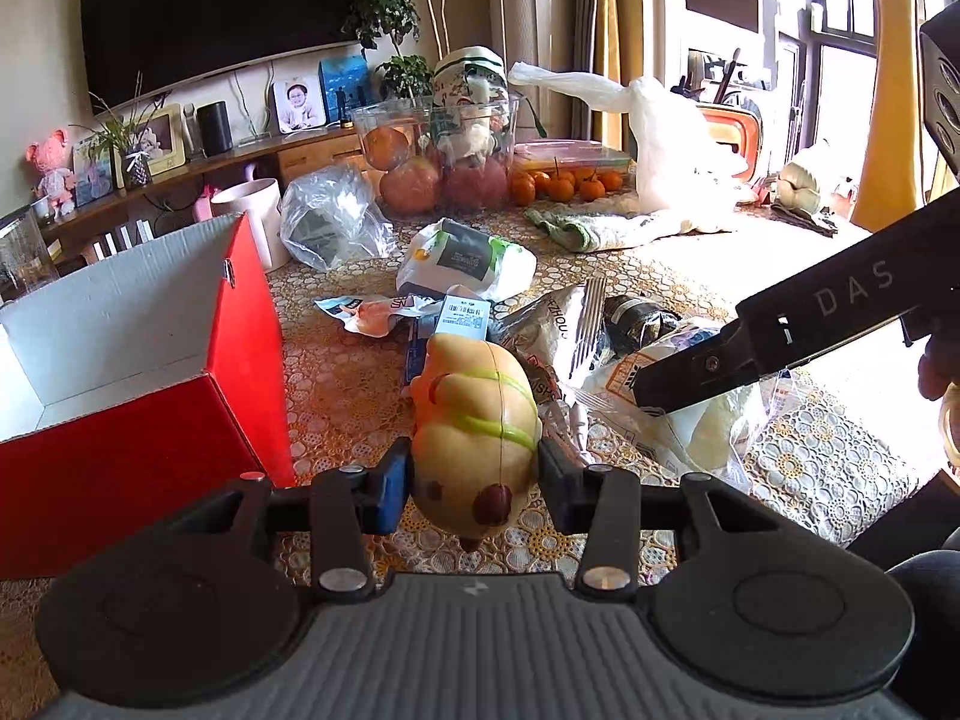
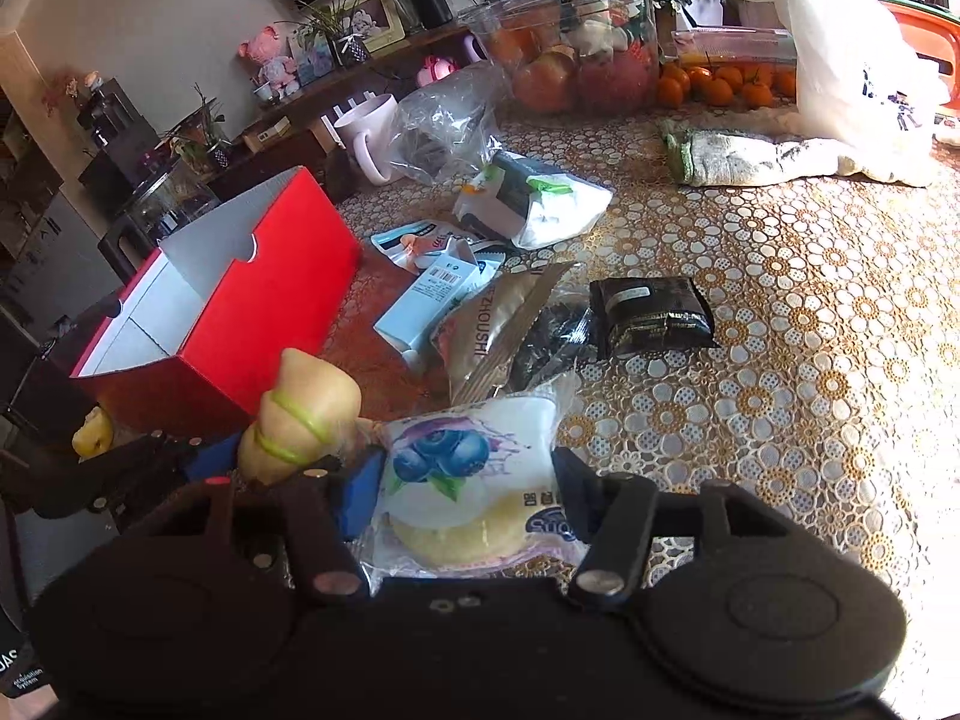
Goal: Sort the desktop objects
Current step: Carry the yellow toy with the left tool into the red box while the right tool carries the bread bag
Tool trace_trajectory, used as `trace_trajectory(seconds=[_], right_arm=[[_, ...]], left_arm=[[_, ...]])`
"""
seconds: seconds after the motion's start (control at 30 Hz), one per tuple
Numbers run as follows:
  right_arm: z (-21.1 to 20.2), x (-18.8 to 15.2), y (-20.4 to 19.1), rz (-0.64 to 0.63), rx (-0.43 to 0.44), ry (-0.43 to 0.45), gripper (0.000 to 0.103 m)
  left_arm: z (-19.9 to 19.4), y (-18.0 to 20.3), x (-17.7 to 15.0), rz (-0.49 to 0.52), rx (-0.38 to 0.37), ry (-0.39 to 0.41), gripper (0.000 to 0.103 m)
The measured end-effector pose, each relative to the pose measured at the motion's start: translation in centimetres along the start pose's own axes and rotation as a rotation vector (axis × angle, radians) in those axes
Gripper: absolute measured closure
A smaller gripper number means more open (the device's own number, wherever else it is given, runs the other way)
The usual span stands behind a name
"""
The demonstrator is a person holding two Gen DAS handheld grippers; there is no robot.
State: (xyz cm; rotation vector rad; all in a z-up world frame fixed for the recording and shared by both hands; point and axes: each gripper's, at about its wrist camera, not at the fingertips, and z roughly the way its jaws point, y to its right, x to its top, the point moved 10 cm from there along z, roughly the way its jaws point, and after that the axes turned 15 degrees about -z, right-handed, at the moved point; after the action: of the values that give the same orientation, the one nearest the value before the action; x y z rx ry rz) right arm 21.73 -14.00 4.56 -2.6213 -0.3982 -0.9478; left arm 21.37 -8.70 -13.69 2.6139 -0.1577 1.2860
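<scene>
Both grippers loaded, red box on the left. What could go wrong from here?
1. The squishy toy is pinched low between the left gripper fingers with most of its body beyond them; it may squirm out on the way to the red box.
2. The right gripper grips a slick blueberry bread packet; the wrapper may slip.
3. The two grippers sit close together and could collide.

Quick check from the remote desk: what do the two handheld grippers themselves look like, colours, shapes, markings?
Both are matte black. The left gripper has a ribbed grey body, round side discs, silver pivot screws, and one blue finger pad opposite a black one. The right gripper matches in shape, blue pad included; from the left view its housing carries pale "DAS" lettering.
</scene>
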Motion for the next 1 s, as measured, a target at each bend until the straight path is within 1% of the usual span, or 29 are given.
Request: trace_trajectory(seconds=[0.17, 0.27, 0.43, 0.57, 0.77, 1.0], right_arm=[[-2.0, 1.1, -1.4, -0.032, 0.006, 0.03, 0.044], [-2.9, 1.7, -2.3, -0.036, 0.028, 0.04, 0.043], [-4.0, 2.6, -4.0, -0.054, 0.045, 0.058, 0.043], [-5.0, 3.8, -6.1, -0.103, 0.06, 0.076, 0.043], [-5.2, 5.6, -9.4, -0.178, 0.086, 0.072, 0.043], [-4.6, 7.9, -13.2, -0.271, 0.122, 0.078, 0.043]], left_arm=[[-3.0, -0.3, 1.0, -0.016, 0.01, 0.019, 0.06], [-5.0, -0.9, 1.5, -0.036, 0.015, 0.019, 0.06], [-7.9, -3.0, 1.8, -0.069, 0.039, 0.006, 0.06], [-10.0, -4.9, 2.5, -0.092, 0.064, 0.004, 0.06], [-12.2, -7.9, 3.8, -0.127, 0.091, -0.005, 0.06], [-13.6, -10.9, 5.4, -0.142, 0.113, -0.01, 0.06]])
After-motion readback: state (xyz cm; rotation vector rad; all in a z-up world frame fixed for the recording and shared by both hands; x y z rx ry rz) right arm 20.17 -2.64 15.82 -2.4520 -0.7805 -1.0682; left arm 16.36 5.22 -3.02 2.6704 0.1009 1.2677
